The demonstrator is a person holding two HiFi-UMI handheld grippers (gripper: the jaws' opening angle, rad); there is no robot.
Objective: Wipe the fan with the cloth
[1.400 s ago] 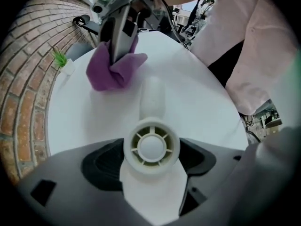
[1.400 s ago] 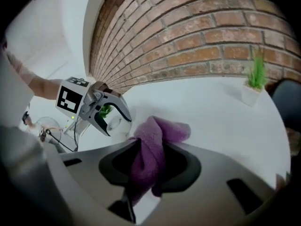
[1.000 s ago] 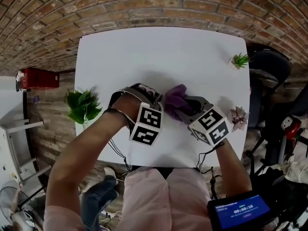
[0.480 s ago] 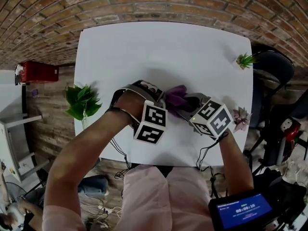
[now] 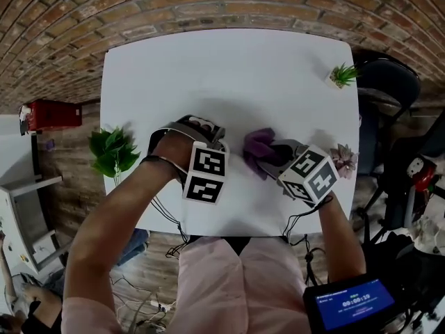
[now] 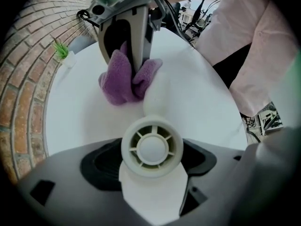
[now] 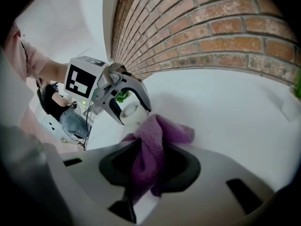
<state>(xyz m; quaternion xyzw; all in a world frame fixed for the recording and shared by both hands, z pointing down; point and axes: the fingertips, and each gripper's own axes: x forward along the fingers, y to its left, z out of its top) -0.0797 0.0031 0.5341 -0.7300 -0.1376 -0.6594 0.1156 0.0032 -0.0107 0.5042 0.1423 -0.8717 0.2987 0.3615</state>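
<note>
Over white table (image 5: pixel 229 68), cloth (image 6: pixel 124 81) seemingly touches fan (image 6: pixel 151 147).

Fan (image 6: pixel 152 147): small, off-white, round hub with radial ribs, broad smooth blades. Held between jaws of left gripper (image 6: pixel 151 169), hub facing camera, one blade reaching forward. Cloth (image 7: pixel 149 147): purple terry, bunched, pinched in right gripper (image 7: pixel 146 175), loose folds touching far blade's tip.
</note>
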